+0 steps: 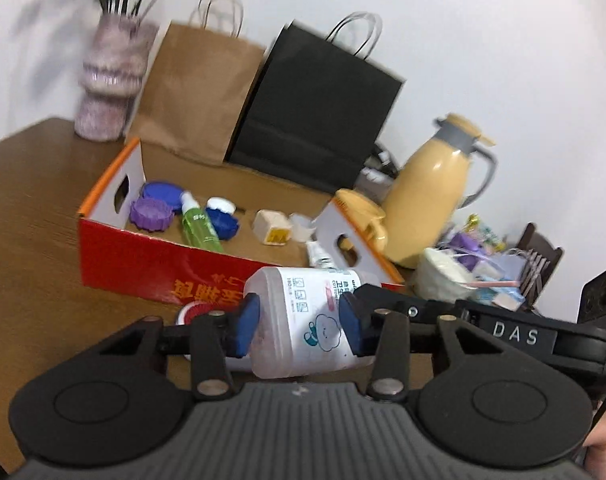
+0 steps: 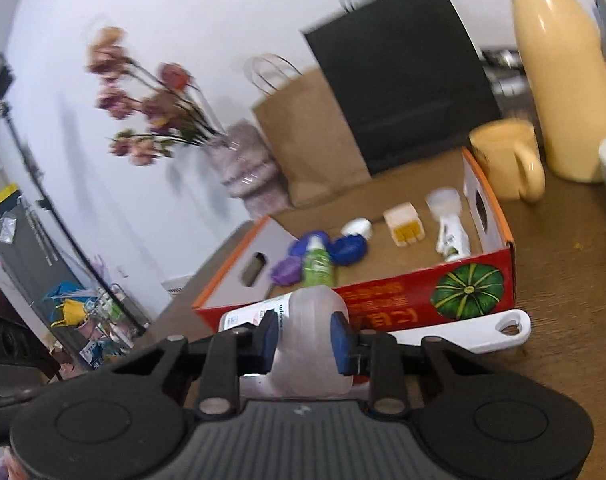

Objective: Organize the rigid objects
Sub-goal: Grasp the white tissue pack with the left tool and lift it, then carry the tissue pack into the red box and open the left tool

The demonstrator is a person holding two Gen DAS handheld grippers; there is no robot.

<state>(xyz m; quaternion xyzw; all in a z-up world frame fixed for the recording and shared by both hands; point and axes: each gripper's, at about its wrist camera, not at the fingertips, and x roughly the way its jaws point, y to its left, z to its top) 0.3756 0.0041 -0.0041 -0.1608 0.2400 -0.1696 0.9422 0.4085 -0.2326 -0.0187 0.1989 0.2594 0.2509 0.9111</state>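
Observation:
A clear plastic cotton-swab jar (image 1: 303,320) with a white label is held by both grippers just in front of the red cardboard box (image 1: 143,264). My left gripper (image 1: 299,322) is shut on the jar's labelled middle. My right gripper (image 2: 305,342) is shut on the jar's clear end (image 2: 311,332). The box (image 2: 403,300) holds blue and purple lids (image 1: 153,212), a green spray bottle (image 1: 199,224), a beige cube (image 1: 273,228) and a small white tube (image 2: 451,236).
Brown (image 1: 199,92) and black (image 1: 315,108) paper bags stand behind the box. A vase of flowers (image 1: 111,80) is at the left, a yellow jug (image 1: 431,192) and mug (image 2: 507,160) at the right. A white handle (image 2: 483,330) lies before the box.

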